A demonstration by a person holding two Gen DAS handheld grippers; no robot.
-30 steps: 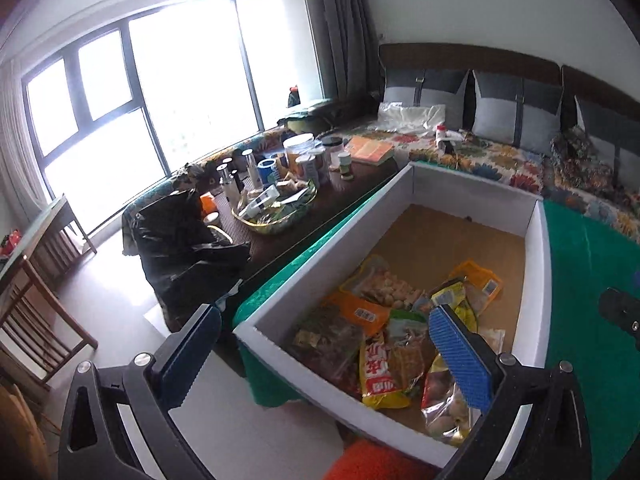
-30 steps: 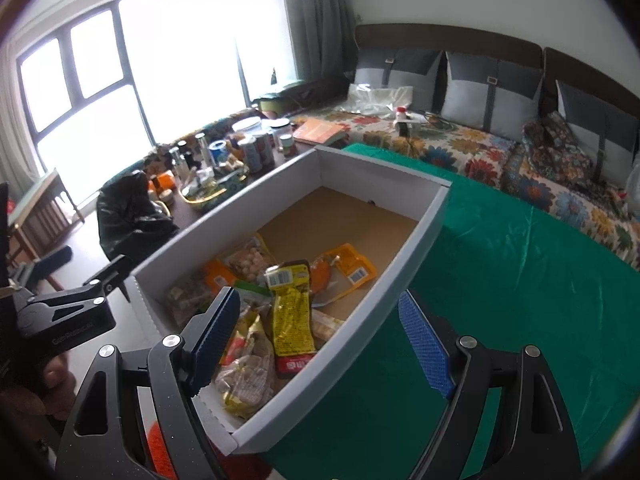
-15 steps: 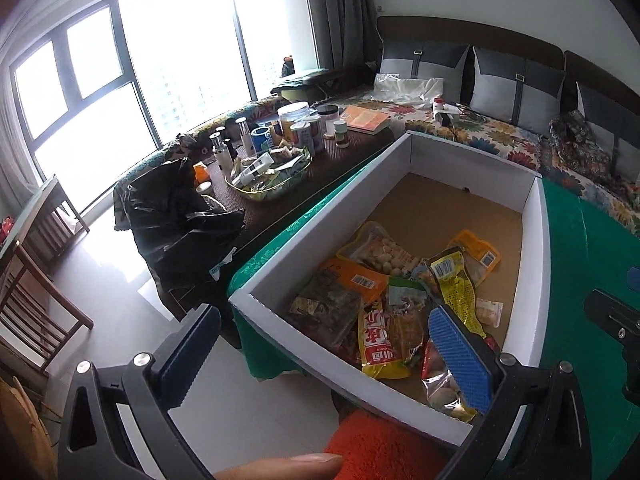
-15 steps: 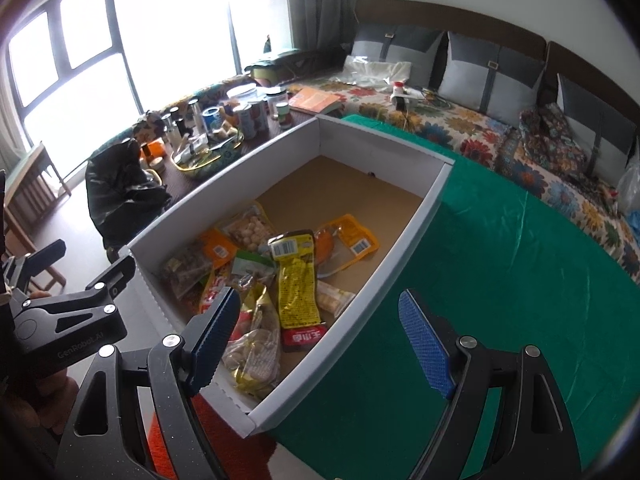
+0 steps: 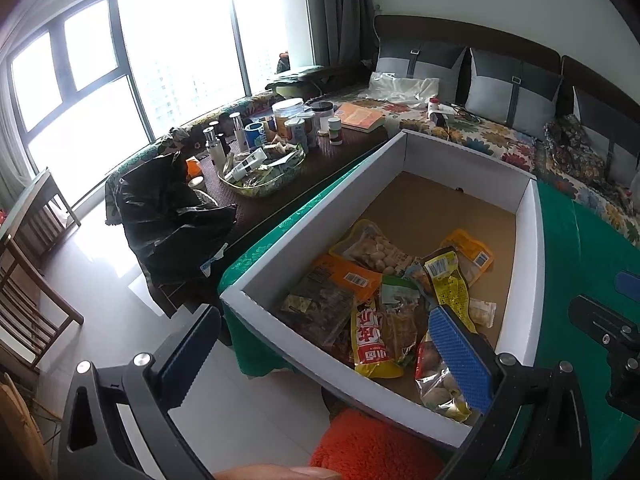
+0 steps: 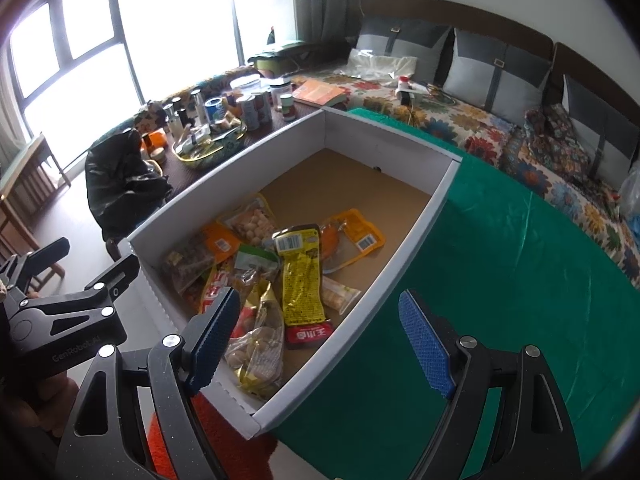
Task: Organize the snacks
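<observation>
A large white cardboard box [image 5: 532, 264] with a brown floor sits on a green tablecloth [image 6: 520, 280], along the cloth's window-side edge. Plastic snack packets [image 6: 260, 272] lie heaped at the box's near end, some overlapping; its far end is bare cardboard. On top of the heap lies a long yellow packet with a red end [image 6: 302, 280], and an orange packet with a barcode [image 6: 356, 232] lies just beyond it. The left gripper [image 5: 332, 354] hovers over the box's near corner, blue-padded fingers spread wide and holding nothing. The right gripper [image 6: 320, 340] hangs above the box's near right wall, its fingers likewise wide apart and empty.
</observation>
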